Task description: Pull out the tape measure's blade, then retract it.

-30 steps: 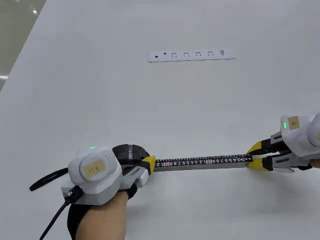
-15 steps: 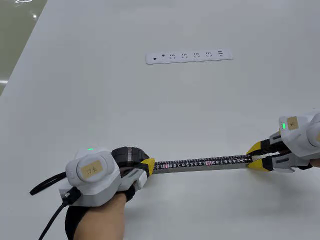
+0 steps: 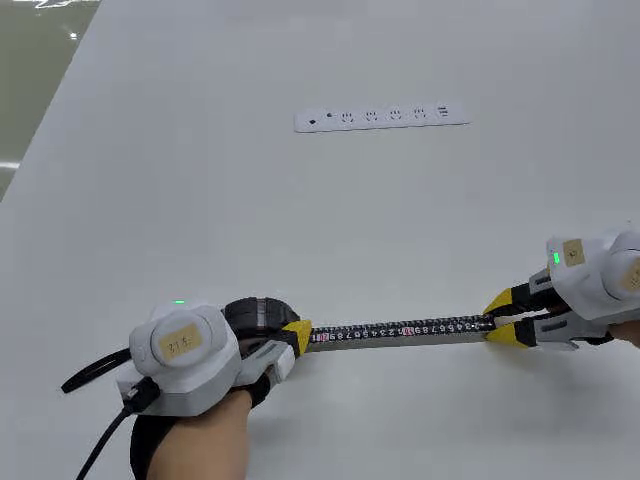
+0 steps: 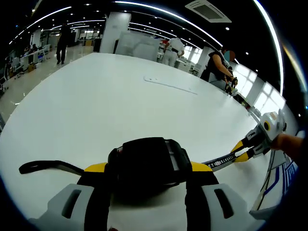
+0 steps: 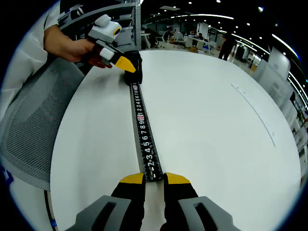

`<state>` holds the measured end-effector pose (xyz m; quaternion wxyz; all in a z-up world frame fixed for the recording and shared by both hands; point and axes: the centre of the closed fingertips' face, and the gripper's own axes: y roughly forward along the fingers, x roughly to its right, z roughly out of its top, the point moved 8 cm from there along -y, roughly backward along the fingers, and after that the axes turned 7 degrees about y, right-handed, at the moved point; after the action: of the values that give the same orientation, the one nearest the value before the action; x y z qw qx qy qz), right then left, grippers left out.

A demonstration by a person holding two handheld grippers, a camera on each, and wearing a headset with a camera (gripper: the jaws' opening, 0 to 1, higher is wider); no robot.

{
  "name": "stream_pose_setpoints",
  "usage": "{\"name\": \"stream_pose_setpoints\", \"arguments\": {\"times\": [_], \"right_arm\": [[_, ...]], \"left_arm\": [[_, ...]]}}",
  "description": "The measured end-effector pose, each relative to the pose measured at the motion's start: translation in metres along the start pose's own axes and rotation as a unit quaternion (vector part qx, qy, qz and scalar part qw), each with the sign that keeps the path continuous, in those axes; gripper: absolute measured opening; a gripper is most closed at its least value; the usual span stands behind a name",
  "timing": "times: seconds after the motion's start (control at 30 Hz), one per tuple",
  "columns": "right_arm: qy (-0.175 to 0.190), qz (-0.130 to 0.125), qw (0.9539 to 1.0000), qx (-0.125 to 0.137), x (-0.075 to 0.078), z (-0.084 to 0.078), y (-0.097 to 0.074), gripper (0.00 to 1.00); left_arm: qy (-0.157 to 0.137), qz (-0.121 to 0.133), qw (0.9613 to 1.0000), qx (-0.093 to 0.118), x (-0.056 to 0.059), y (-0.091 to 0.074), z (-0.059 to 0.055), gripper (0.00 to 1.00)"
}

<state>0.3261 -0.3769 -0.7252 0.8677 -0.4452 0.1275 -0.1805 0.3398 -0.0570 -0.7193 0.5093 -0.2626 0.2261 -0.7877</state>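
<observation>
One white workbench (image 3: pixel 250 220), power strip (image 3: pixel 381 116) far side, blade (image 3: pixel 400 329) stretched across; open-plan hall (image 5: pixel 192 33).

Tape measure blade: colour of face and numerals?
The blade is black with white numerals; clearest in the right gripper view.

Black white-numbered blade (image 3: pixel 400 330), white table (image 3: pixel 300 220)

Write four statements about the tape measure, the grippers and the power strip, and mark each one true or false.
1. The left gripper is clamped on the tape measure at its case. True.
2. The blade is fully wound inside the case. False: it stretches over the table to the right gripper.
3. The right gripper grips the blade's free end. True.
4. The power strip touches the blade. False: it lies well apart, farther across the table.
</observation>
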Motion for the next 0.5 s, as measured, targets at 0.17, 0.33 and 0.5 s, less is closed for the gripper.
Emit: {"name": "stream_pose_setpoints", "arguments": {"times": [0.17,0.33,0.5], "right_arm": [[0.006,0.002,0.9999,0.009,-0.001,0.005,0.001,0.11],[0.009,0.004,0.9999,0.014,-0.003,0.01,0.004,0.11],[0.01,0.005,0.9998,0.018,-0.001,0.011,0.006,0.11]], "left_arm": [[-0.003,-0.001,1.0,0.0,-0.001,0.0,0.0,0.59],[-0.006,-0.002,1.0,-0.001,-0.001,0.0,0.0,0.59],[-0.012,-0.005,0.9999,0.0,-0.002,0.0,0.0,0.59]]}}
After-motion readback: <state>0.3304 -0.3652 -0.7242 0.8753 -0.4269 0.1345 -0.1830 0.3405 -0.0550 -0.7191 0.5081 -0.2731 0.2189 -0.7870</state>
